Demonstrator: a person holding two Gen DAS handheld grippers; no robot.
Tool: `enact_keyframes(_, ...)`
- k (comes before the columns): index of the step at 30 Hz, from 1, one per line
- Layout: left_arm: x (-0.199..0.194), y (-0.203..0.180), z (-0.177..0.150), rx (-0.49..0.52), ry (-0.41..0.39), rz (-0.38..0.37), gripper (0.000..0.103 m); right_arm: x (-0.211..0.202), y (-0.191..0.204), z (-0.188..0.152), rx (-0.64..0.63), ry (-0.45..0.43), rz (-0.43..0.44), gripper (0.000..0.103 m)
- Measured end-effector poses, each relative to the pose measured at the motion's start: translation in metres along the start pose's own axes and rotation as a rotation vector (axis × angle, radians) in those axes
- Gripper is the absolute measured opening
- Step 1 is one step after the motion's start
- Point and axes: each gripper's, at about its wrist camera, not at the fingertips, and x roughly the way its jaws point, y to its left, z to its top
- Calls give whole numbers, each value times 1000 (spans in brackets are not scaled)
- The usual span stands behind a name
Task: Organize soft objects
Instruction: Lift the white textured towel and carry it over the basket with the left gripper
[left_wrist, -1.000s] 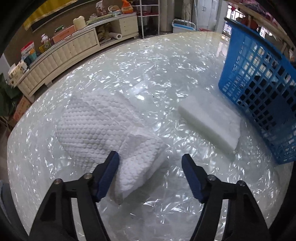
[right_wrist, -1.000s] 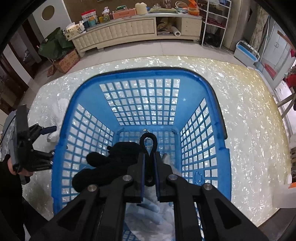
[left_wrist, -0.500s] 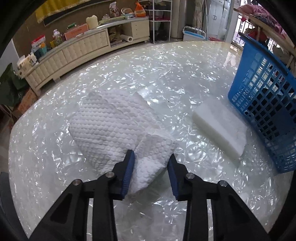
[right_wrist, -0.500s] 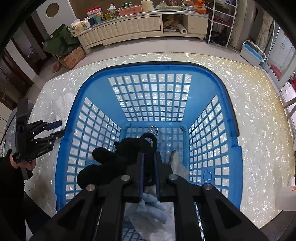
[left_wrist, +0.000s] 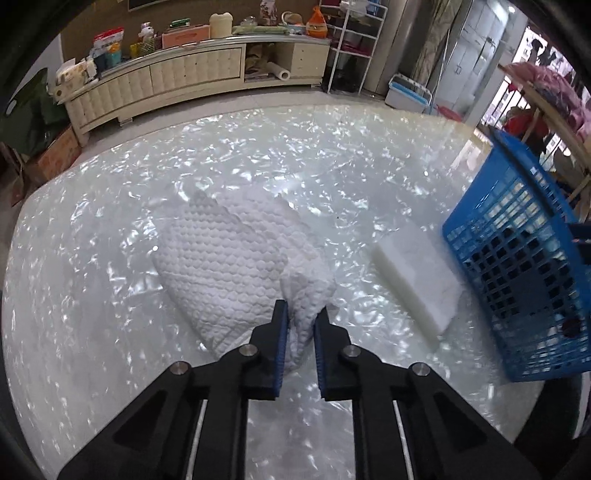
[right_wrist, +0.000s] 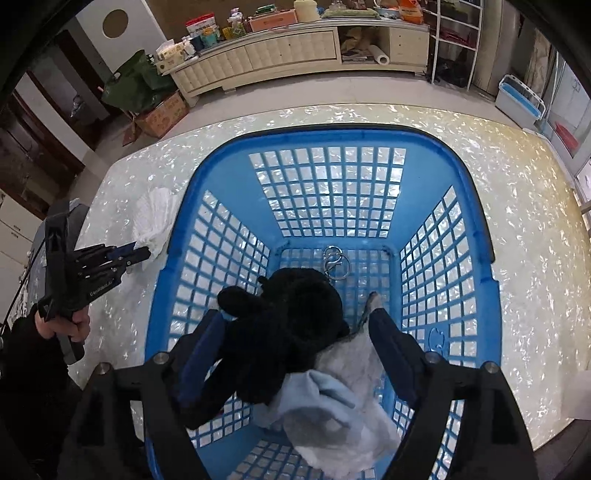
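In the left wrist view my left gripper (left_wrist: 300, 314) is shut on the near corner of a white quilted cloth (left_wrist: 229, 266) that lies on the table. A white foam block (left_wrist: 413, 277) lies to its right, beside the blue basket (left_wrist: 517, 229). In the right wrist view my right gripper (right_wrist: 295, 321) is open above the blue basket (right_wrist: 229, 166). A black plush toy (right_wrist: 288, 317) with a metal key ring (right_wrist: 334, 262) lies in the basket between the fingers, on a light blue and white cloth (right_wrist: 332, 413). The left gripper (right_wrist: 142, 254) shows there too, at the white cloth (right_wrist: 155, 218).
The table (left_wrist: 295, 155) has a glossy pearl-white top. A long cream cabinet (left_wrist: 166, 81) with clutter stands across the floor behind it. A white shelf rack (left_wrist: 354, 48) and a blue-white bin (left_wrist: 408, 90) stand at the back right.
My left gripper has closed on the corner of the white quilted cloth. My right gripper has opened and let go of the black plush toy, which now lies in the basket.
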Motion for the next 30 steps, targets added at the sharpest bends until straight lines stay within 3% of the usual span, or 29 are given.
enact_keyframes(5,-30,-2,-5,-19,-28,-14,11,-9,4,-10,-8,-17,4,92)
enact_keyframes(12,-75,-20,-6,-27,-65,6,11,-27,8,-23,-32,-47,4,95)
enact_keyframes(20,-126,-66,-5,26,-127,7,11,-48,2,-44,-11,-103,3,99)
enact_keyframes(30,-168,-126,1,73,-219,-46,11,-61,-18,-69,20,-136,-14,103)
